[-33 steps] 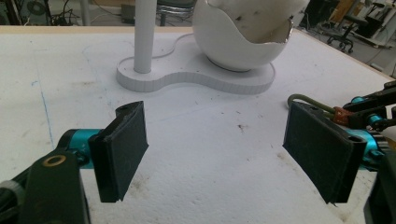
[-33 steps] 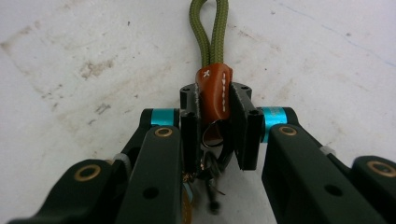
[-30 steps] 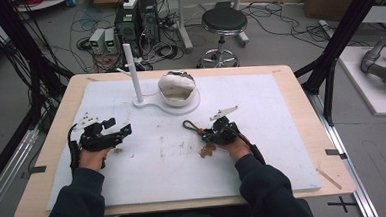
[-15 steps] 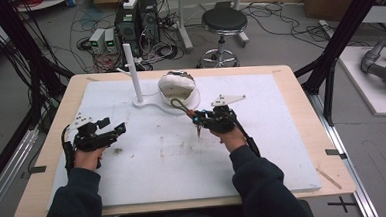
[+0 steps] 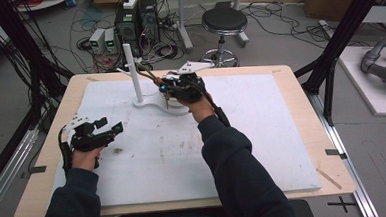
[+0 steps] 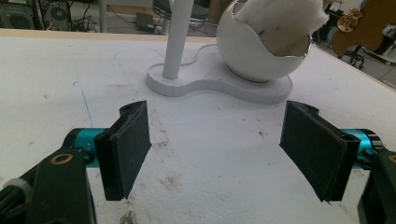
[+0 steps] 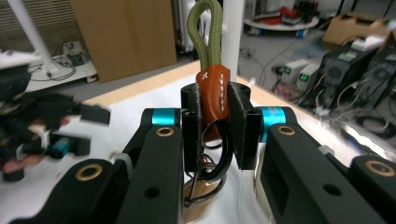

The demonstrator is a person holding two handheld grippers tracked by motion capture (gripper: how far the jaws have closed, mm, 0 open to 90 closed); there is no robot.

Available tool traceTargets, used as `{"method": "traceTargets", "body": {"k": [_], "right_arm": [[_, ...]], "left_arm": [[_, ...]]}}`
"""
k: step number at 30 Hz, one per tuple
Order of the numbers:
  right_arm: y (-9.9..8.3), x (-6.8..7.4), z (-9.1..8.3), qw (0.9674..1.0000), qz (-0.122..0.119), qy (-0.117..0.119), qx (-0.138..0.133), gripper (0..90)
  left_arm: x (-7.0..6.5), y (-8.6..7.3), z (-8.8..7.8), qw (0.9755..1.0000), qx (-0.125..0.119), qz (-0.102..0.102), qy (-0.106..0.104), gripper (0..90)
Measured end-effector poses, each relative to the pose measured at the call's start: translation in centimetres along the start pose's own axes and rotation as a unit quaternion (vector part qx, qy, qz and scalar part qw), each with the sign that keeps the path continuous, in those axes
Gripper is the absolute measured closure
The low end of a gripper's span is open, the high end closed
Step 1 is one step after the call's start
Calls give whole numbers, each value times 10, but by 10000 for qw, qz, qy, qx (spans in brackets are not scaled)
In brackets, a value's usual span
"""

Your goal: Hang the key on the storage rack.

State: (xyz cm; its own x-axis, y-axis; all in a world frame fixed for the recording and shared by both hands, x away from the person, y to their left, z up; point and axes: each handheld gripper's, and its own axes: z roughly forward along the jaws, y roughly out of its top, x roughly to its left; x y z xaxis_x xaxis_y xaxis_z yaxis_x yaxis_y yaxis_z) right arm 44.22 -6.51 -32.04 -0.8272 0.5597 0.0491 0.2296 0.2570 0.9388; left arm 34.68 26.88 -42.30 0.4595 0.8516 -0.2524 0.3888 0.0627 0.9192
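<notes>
My right gripper (image 7: 215, 112) is shut on a keychain (image 7: 214, 91) by its brown leather tab. An olive cord loop (image 7: 205, 32) sticks out beyond the jaws, and metal rings (image 7: 212, 172) hang below. In the high view this gripper (image 5: 167, 85) is raised over the white stand's base (image 5: 148, 102), with the cord loop (image 5: 146, 73) reaching toward the upright white post (image 5: 131, 71). My left gripper (image 5: 113, 128) rests open at the left of the mat with nothing between its pads (image 6: 126, 149). Ahead of it stand the post (image 6: 177, 37) and a white egg-shaped bowl (image 6: 261, 46) lined with cotton (image 6: 280, 18).
A white mat (image 5: 262, 135) covers the wooden table (image 5: 300, 83); it carries brown smudges and crumbs near the middle. Black frame posts (image 5: 328, 46) rise at the table's back right corner. A stool (image 5: 224, 21) and electronics sit on the floor behind.
The right hand has lifted the keychain off the mat and carried it up and back-left to the stand. The left gripper has stayed nearly where it was.
</notes>
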Motion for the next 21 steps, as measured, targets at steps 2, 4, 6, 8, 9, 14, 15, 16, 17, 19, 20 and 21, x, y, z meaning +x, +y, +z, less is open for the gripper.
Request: {"method": "traceTargets", "body": {"k": [2, 4, 6, 8, 9, 14, 15, 16, 17, 19, 20, 21], "right_arm": [[8, 2, 9, 10000, -16, 17, 45, 771], [13, 5, 18, 9999, -72, -50, 73, 771], [15, 5, 23, 9999, -43, -37, 96, 771], [18, 8, 34, 9999, -42, -56, 153, 771], [19, 9, 37, 9998, -64, -87, 166, 772], [19, 11, 51, 9989, -48, -298, 356, 771], [18, 11, 52, 9988, -33, -314, 380, 770], [17, 10, 53, 9986, -30, -321, 417, 767], [16, 9, 53, 9985, -8, -302, 451, 767], [15, 8, 52, 9986, 51, -289, 446, 673], [16, 7, 51, 9986, 80, -302, 421, 631], [16, 5, 48, 9988, 122, -274, 397, 627]], "left_arm": [[0, 0, 0, 10000, 3, 2, 0, 240], [0, 0, 0, 10000, 1, 11, -5, 239], [-1, 0, 0, 10000, 1, 21, -15, 239], [-1, 0, 0, 10000, 10, 19, -31, 239], [-1, 0, 0, 10000, 5, 15, -24, 240], [0, 0, -1, 10000, -5, -6, -19, 240], [0, 0, -1, 10000, -19, -9, -16, 239], [0, 0, -1, 10000, -16, -6, -13, 240], [0, 0, -1, 10000, -16, -6, -13, 240], [0, 0, -1, 10000, -24, -10, -12, 239], [1, 0, -1, 10000, -20, -7, -17, 239], [1, 0, -1, 10000, -20, -7, -17, 239]]}}
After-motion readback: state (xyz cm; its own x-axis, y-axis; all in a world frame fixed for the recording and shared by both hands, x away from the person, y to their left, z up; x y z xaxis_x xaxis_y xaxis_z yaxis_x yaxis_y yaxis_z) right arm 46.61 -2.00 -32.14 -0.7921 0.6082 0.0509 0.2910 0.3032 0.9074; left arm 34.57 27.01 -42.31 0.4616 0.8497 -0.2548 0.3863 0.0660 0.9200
